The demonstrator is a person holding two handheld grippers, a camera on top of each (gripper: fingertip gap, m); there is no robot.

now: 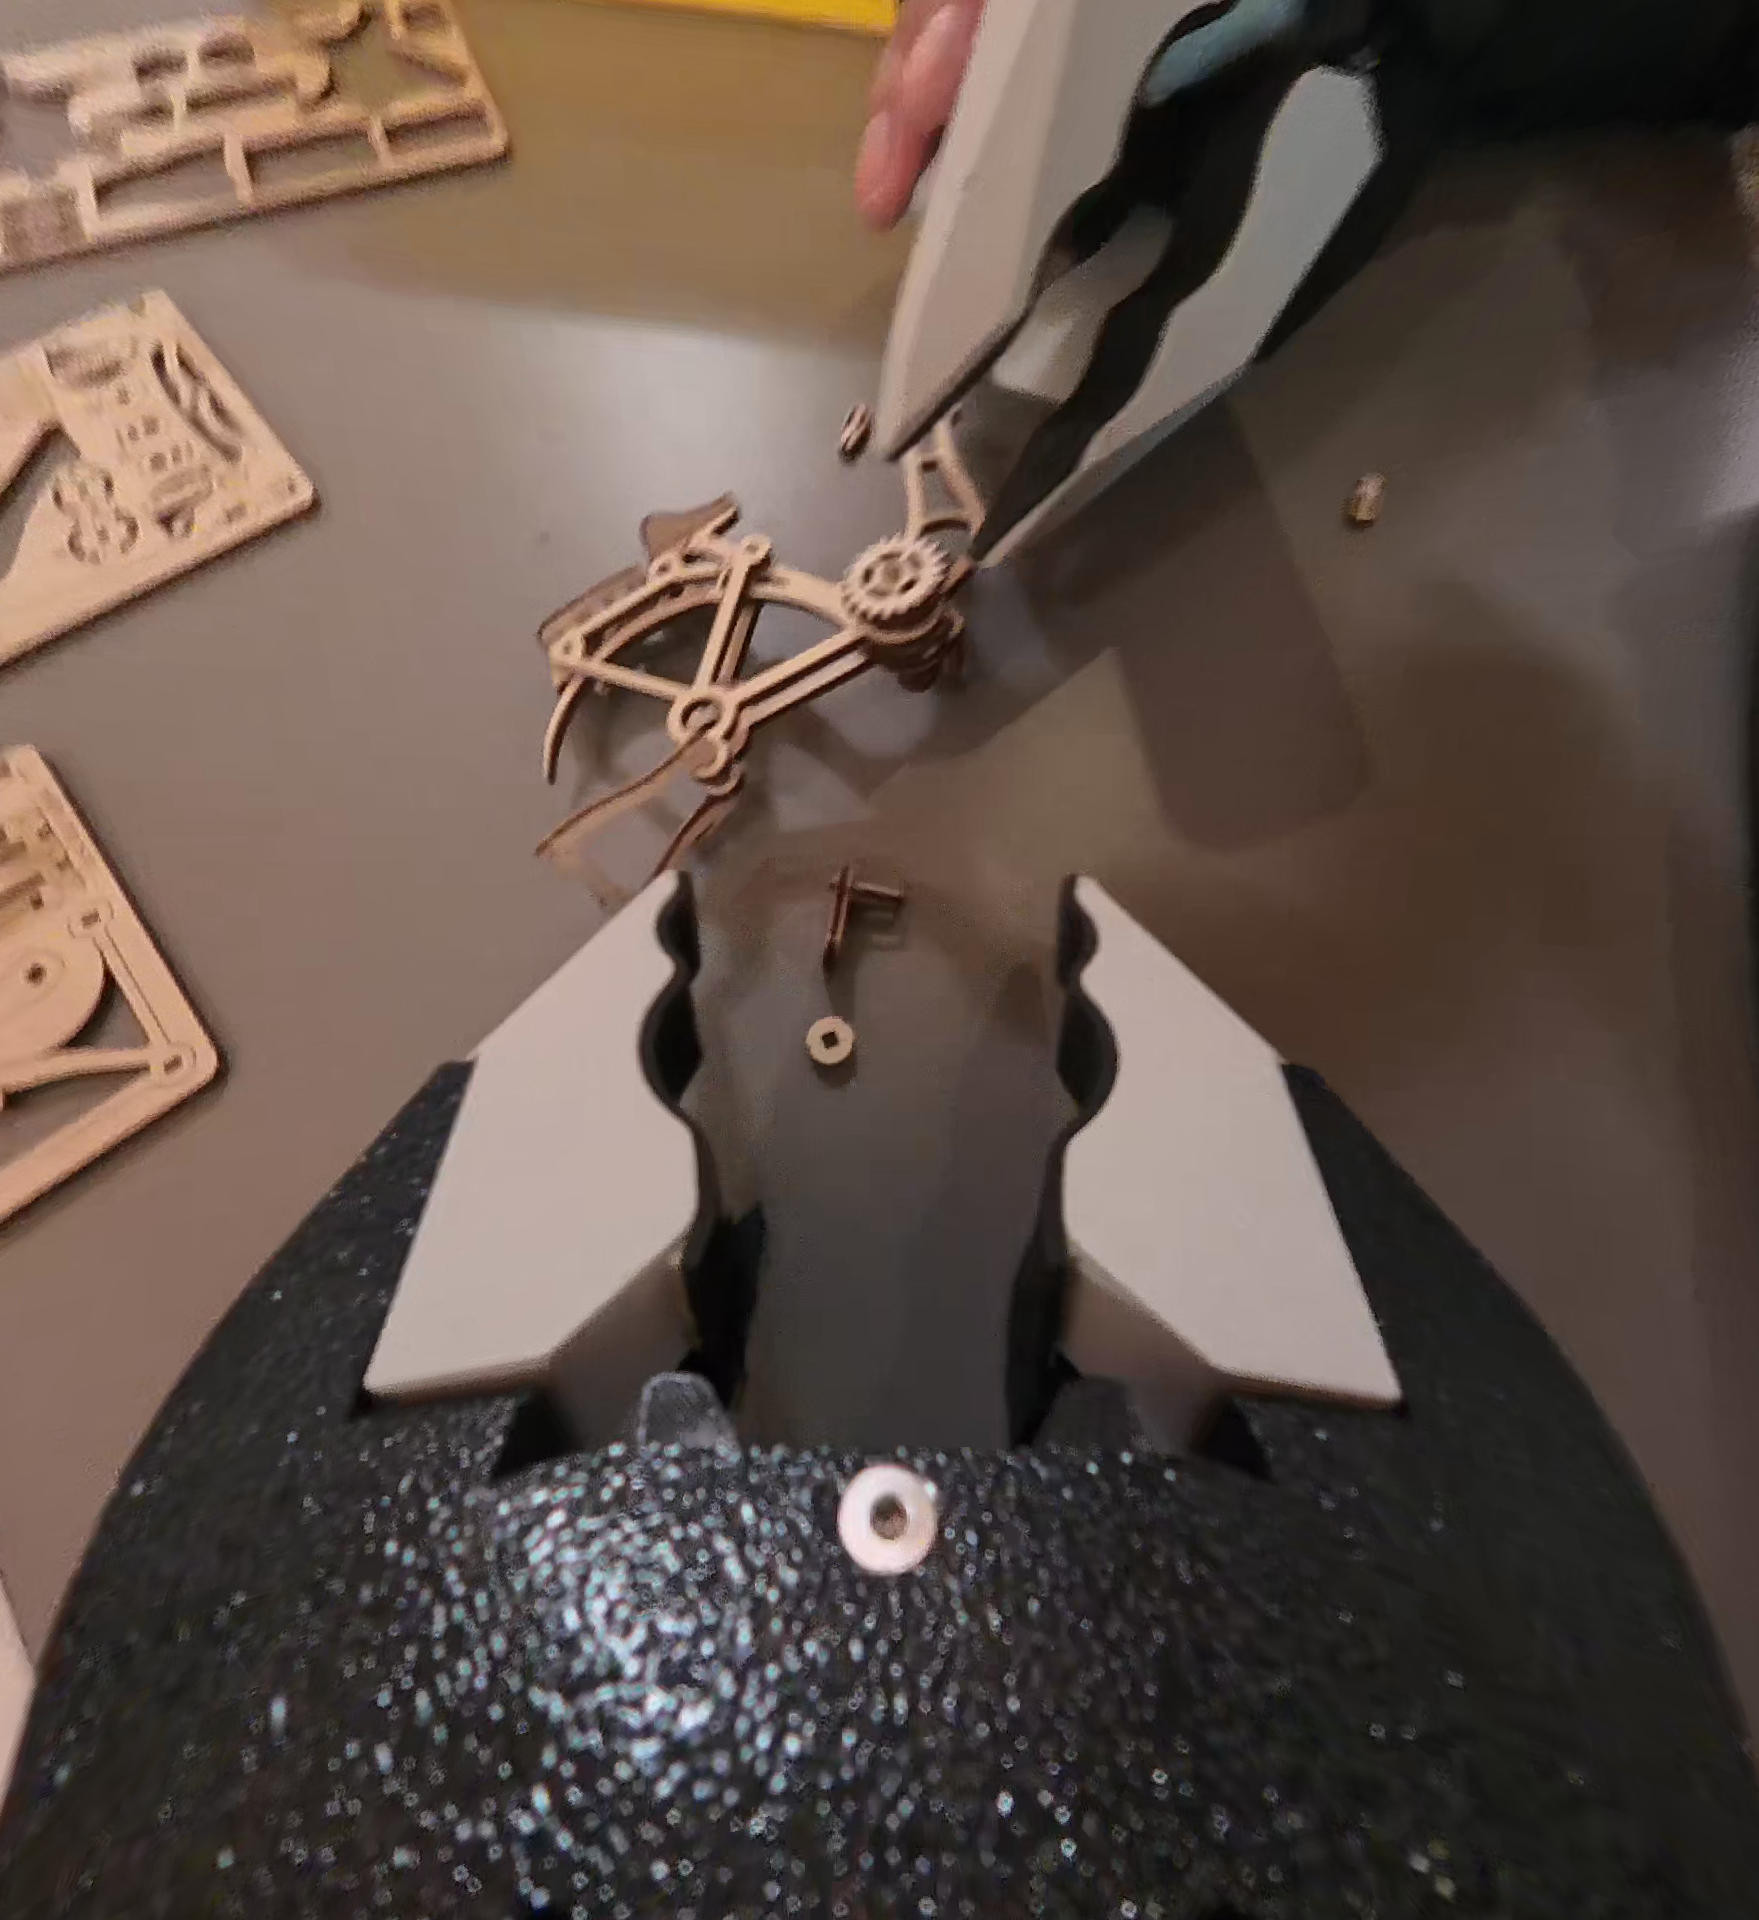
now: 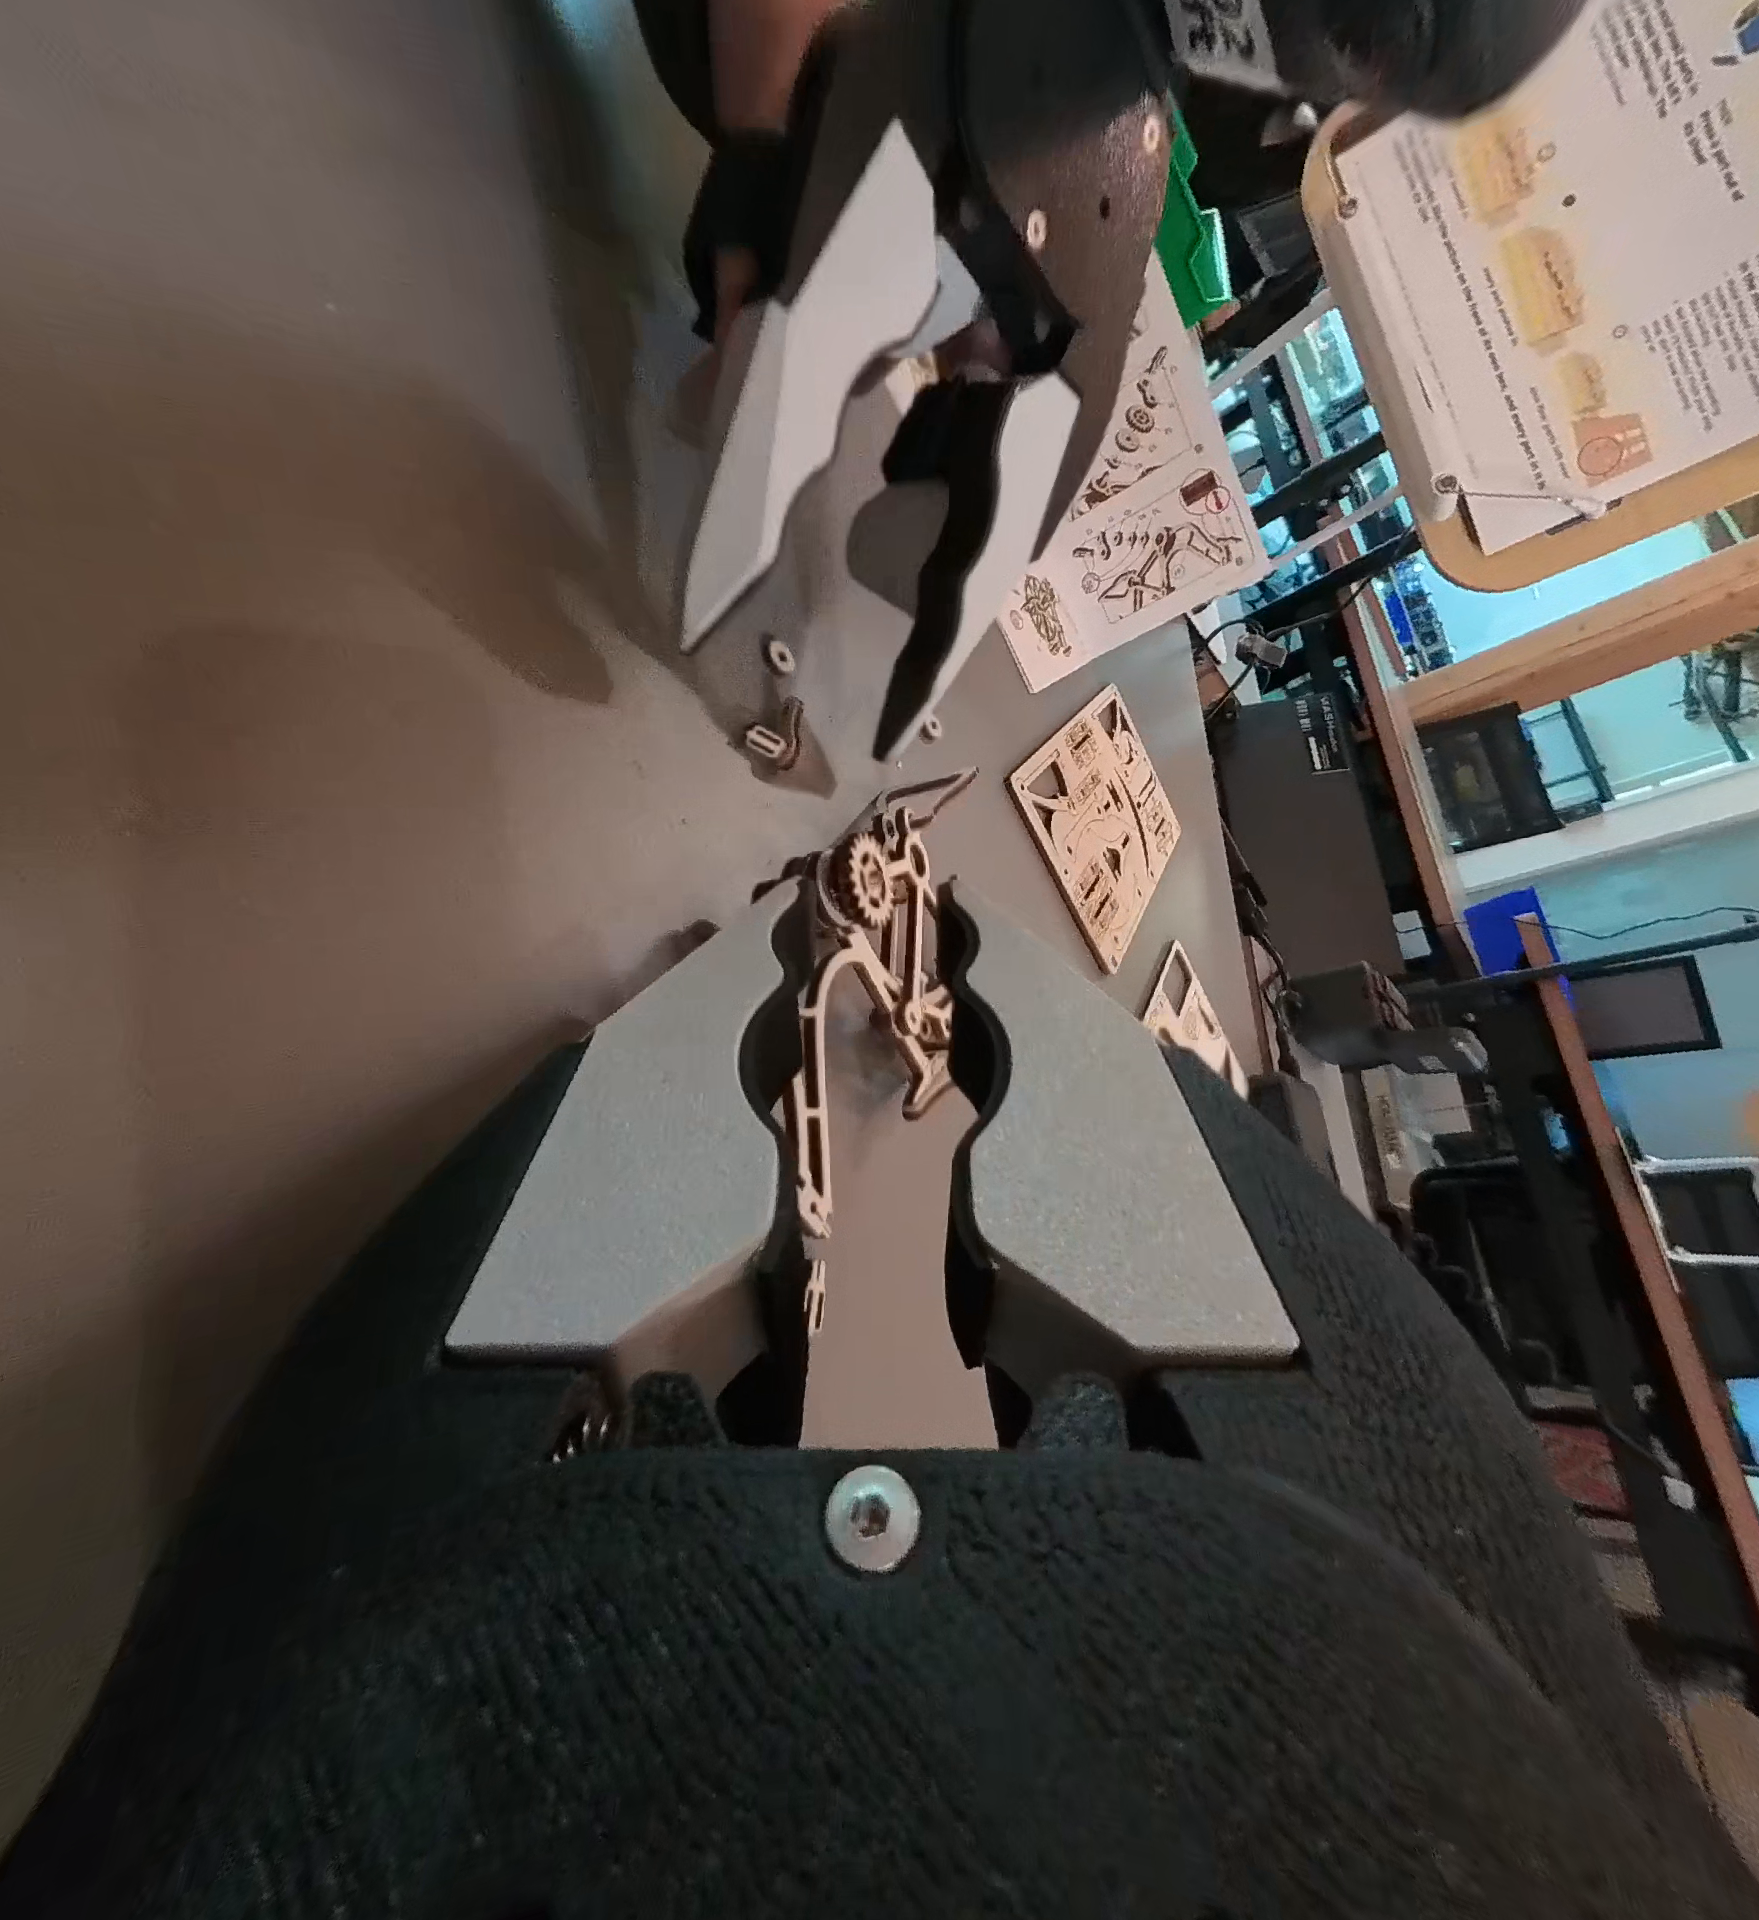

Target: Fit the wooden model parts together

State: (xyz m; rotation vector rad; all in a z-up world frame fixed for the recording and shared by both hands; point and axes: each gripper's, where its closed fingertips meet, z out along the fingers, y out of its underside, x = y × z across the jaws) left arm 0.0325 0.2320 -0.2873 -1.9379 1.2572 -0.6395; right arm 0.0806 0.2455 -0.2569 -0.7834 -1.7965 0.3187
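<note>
The partly built wooden model (image 1: 719, 644), a lattice of arms with a small gear (image 1: 890, 582), hangs tilted just above the grey table. My right gripper (image 1: 942, 499) comes in from the upper right and is shut on one of the model's arms. In the right wrist view the model (image 2: 859, 997) sits between the right gripper's (image 2: 854, 904) fingers. My left gripper (image 1: 880, 899) is open and empty, just short of the model. A small cross-shaped wooden piece (image 1: 859, 906) and a wooden washer (image 1: 831, 1042) lie on the table between its fingers. The left gripper also shows in the right wrist view (image 2: 792, 691).
Three wooden part sheets (image 1: 75, 468) lie along the left of the table (image 1: 1374, 935). Loose small pieces lie near the right gripper (image 1: 1365, 499) (image 1: 854, 431). A printed instruction sheet (image 2: 1145, 520) and more part sheets (image 2: 1093, 821) lie farther off. A person's fingers (image 1: 901, 114) grip the right gripper. Tip to tip, the grippers are about 7 cm apart.
</note>
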